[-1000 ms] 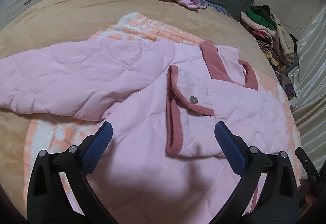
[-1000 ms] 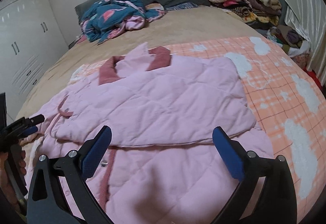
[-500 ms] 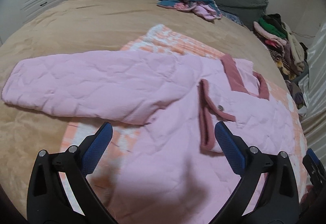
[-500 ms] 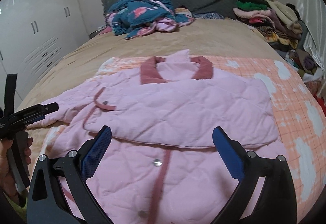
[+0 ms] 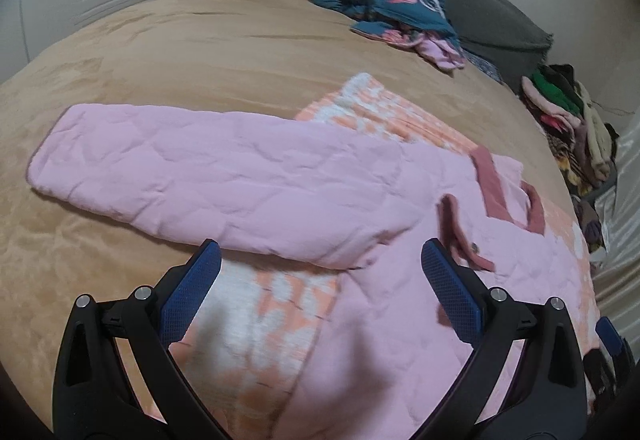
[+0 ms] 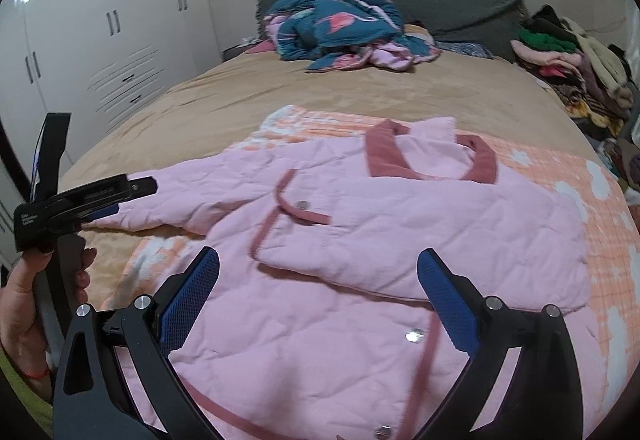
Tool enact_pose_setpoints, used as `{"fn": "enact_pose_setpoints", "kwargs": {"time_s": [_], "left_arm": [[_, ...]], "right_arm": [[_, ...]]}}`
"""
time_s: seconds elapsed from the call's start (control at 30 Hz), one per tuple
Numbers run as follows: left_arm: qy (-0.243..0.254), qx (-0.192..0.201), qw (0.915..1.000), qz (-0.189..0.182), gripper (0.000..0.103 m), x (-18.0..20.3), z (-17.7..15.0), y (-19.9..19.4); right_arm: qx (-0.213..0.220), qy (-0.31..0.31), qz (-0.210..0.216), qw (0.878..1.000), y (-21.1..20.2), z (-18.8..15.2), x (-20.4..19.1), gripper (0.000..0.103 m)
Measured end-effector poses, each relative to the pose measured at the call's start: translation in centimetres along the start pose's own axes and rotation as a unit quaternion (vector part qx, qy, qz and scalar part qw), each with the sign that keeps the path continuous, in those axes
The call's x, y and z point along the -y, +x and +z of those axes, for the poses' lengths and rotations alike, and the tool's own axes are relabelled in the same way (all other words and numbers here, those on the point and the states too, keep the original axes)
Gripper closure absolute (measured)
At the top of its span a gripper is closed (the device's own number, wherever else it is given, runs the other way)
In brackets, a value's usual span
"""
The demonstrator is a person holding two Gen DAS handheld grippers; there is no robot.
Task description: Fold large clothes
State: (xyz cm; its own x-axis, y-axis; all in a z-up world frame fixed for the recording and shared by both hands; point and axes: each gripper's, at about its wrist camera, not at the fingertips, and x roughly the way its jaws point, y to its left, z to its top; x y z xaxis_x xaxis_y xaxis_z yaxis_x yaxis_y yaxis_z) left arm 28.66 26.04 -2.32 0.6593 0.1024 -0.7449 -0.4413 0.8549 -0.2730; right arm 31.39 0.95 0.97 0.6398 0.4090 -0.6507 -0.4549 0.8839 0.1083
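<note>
A pink quilted jacket [image 6: 400, 232] with dark-rose trim and collar [image 6: 384, 152] lies flat on the bed, one sleeve folded across its chest. Its other sleeve [image 5: 208, 176] stretches out to the left over the tan bedspread. My left gripper [image 5: 320, 280] hovers open above the armpit of that sleeve, nothing between its blue pads. My right gripper [image 6: 318, 288] is open above the jacket's lower front, also holding nothing. In the right wrist view the left gripper [image 6: 96, 200] shows at the left edge, held by a hand [image 6: 24, 304], near the sleeve's base.
An orange-and-white checked blanket [image 6: 600, 200] lies under the jacket on the tan bedspread [image 5: 200, 52]. A teal flamingo-print bundle [image 6: 340, 28] sits near the grey headboard. A pile of clothes [image 6: 572, 68] stands at the right. White wardrobes [image 6: 100, 52] line the left wall.
Both grippers have swung left and pulled back. The left wrist view now takes in the whole outstretched sleeve; the right wrist view centres on the jacket front. The jacket has not moved.
</note>
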Motion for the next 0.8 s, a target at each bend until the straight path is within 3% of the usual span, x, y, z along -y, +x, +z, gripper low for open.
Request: {"fn": "enact_pose_setpoints", "kwargs": {"time_s": [0.27, 0.8], "left_arm": [[-0.02, 0.028, 0.9985, 0.043, 0.009, -3.3, 1.4, -0.9], [-0.083, 0.009, 0.9925, 0.089, 0.009, -10.3, 2.0, 0.8]], "right_arm": [[-0.008, -0.032, 0.03, 0.999, 2.0, 0.5, -4.9, 0.004], [-0.028, -0.09, 0.088, 0.992, 6.9, 1.8, -13.4, 0.004]]}}
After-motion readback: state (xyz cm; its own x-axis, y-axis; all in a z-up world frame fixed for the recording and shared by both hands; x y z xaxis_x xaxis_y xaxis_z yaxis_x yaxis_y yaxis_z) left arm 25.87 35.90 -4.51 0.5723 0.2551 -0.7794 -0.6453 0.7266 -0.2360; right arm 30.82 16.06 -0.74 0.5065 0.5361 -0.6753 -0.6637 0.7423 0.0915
